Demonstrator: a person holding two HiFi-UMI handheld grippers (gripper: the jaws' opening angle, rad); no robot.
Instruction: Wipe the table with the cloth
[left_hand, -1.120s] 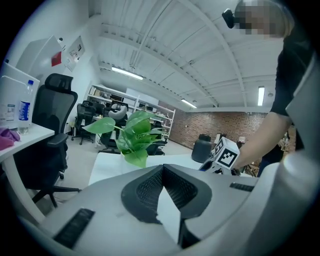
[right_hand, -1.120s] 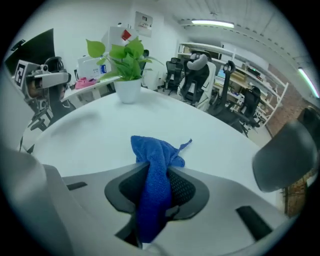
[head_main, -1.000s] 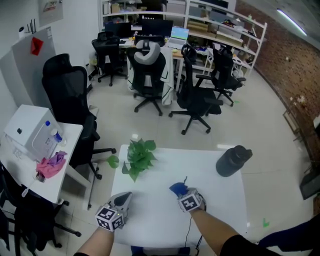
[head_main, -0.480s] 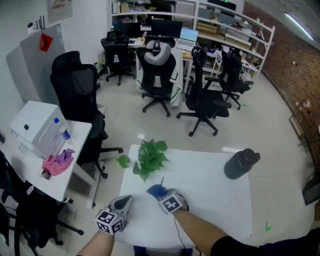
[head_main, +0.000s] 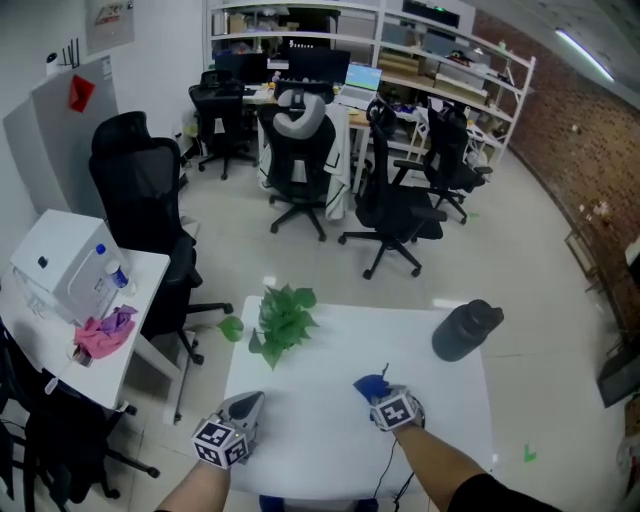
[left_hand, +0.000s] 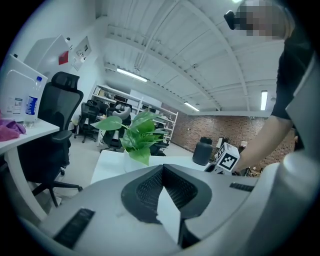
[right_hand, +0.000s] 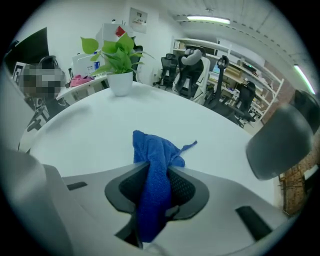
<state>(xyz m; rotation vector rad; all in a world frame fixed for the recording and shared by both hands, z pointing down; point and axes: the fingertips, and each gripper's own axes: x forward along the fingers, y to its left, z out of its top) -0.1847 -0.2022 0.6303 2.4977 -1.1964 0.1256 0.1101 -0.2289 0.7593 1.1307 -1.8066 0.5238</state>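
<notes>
Left gripper (head_main: 247, 402), near left edge of the smooth white table (head_main: 330, 345): ribbed dark pads meet at the tips, nothing between them. Right gripper (head_main: 383, 395), near centre-right: jaws clamped on a crumpled blue terry cloth (right_hand: 156, 152). Its bunched end lies on the tabletop just ahead; its tail is cut off by the frame. Farther: leafy potted plant (head_main: 282, 318) left, dark rounded jug (head_main: 465, 326) right.
</notes>
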